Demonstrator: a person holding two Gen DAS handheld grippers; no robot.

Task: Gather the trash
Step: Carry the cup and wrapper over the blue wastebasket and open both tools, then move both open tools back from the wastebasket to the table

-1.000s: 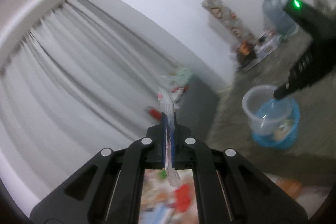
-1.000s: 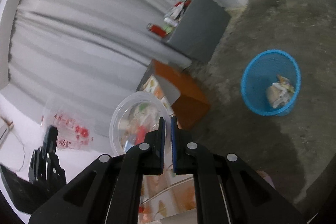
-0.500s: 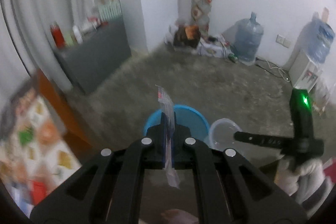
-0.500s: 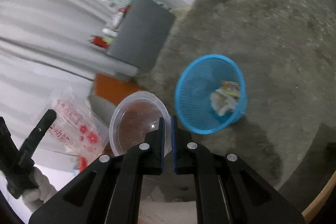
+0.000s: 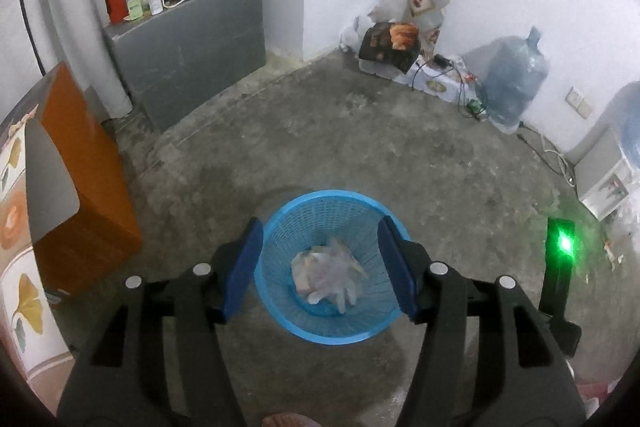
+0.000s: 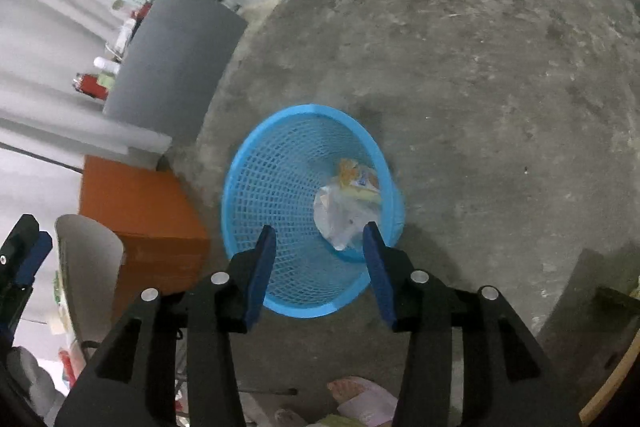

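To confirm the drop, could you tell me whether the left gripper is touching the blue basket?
Apart. The left wrist view shows the left gripper open above the blue basket, with nothing between its pads.

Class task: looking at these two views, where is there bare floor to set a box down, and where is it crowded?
Free: concrete floor between blue basket and grey cabinet. Crowded: wall corner with water jug and cables.

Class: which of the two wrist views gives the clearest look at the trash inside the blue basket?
The right wrist view: the trash is sharp, an orange-printed wrapper distinct inside the blue basket. In the left wrist view the trash is a pale, blurred heap.
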